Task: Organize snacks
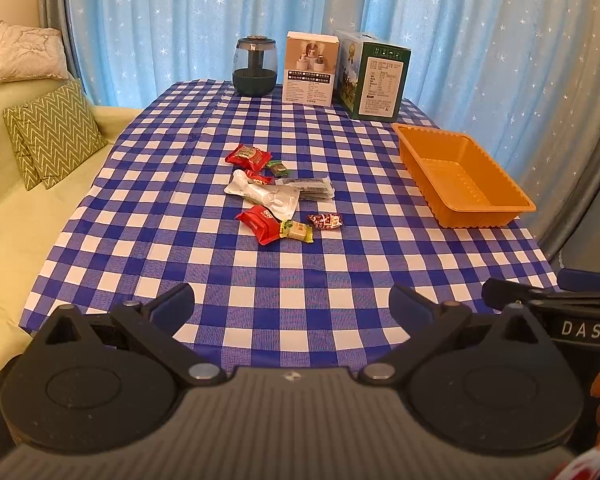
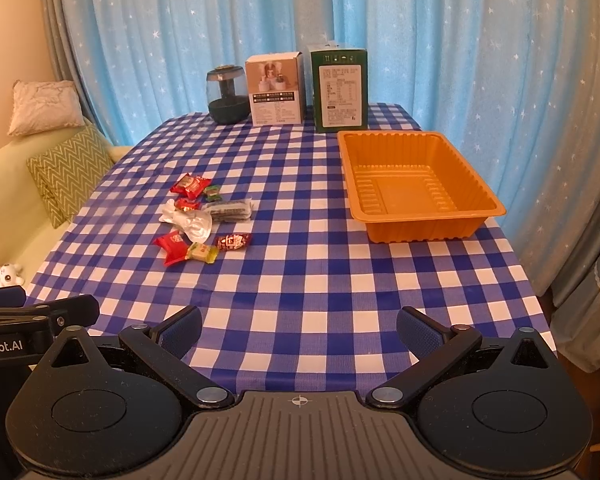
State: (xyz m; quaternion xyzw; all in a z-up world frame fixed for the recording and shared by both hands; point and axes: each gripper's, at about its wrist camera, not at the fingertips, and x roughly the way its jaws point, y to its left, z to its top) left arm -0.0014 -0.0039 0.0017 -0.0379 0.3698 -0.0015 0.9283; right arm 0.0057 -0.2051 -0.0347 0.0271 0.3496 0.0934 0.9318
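Left wrist view: left gripper (image 1: 291, 303) hangs over near edge of the tabletop (image 1: 300, 280) w/ blue-white check cloth, fingers (image 1: 172, 304) spread wide, holding nothing. Snack pile (image 1: 282, 194) lies mid-table, well apart from gripper: red packets, a white pouch (image 1: 266, 196), a yellow-green candy (image 1: 297, 231), a dark red candy (image 1: 326, 221); print on wrappers too small to read. Orange tray (image 1: 480, 210) sits at right edge, nothing inside. At far edge: dark jar (image 1: 255, 66), white box (image 1: 311, 67), green box (image 1: 374, 76) w/ a white label, text unreadable. Right gripper (image 1: 556, 312) pokes in at right, marked "DAS".

Right wrist view: right gripper (image 2: 299, 330) also near front edge, fingers (image 2: 418, 332) wide apart, empty. Snacks (image 2: 204, 216) left of centre, tray (image 2: 416, 216) to right, apart from them. Left gripper (image 2: 36, 320) at left edge reads "Robot.AI".
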